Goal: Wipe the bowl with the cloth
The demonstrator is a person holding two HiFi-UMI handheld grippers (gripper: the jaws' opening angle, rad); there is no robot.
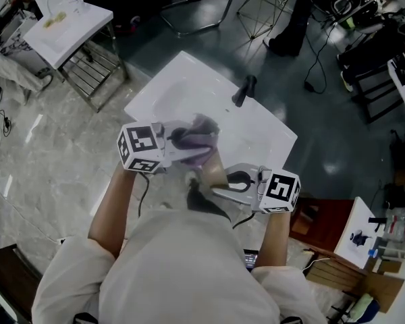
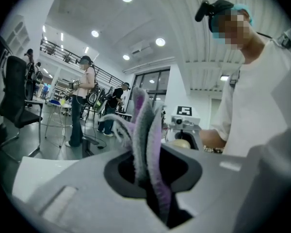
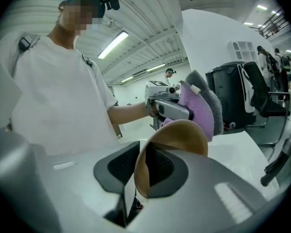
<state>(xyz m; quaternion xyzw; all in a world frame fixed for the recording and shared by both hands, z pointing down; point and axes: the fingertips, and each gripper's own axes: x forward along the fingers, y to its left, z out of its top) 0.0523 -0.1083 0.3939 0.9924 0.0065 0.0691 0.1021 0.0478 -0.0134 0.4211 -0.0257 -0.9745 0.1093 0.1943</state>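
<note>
At the left, the left gripper (image 1: 179, 142) reaches rightward over the white rectangular sink basin (image 1: 189, 79). Its claw is closed tight on the fluffy purple-and-grey cloth (image 2: 145, 130). In the left gripper view, folds of the cloth stand up out of the pinch and fan toward the far side.

Just right of it and nearer the person is the tan, smooth-walled round bowl (image 3: 177, 140), held in the air above the near edge of the basin. It is tipped on its side, with its mouth turned up and toward the cloth. In the right gripper view the cloth bunches just behind the bowl's far rim. It sits very close to the rim, but I cannot tell whether it touches.

At the right, the right gripper (image 3: 138, 174) points leftward. Its claw is clamped on the bowl's near rim, with one pad inside the wall and one outside. Farther away and to the right, the black tap (image 1: 244, 90) stands on the basin's far edge, well apart from both tools.

As a judgement, the setting-up looks done: the cloth is in one grip, the bowl is in the other, and the two have been brought together over the basin. The wiping itself looks to be at or near its start. The cloth is not pressed into the hollow, and the visible inner wall is bare. What seems left is working the cloth around the inside and the rim, then the outside, perhaps with a change of grip to reach the part under the pads.
</note>
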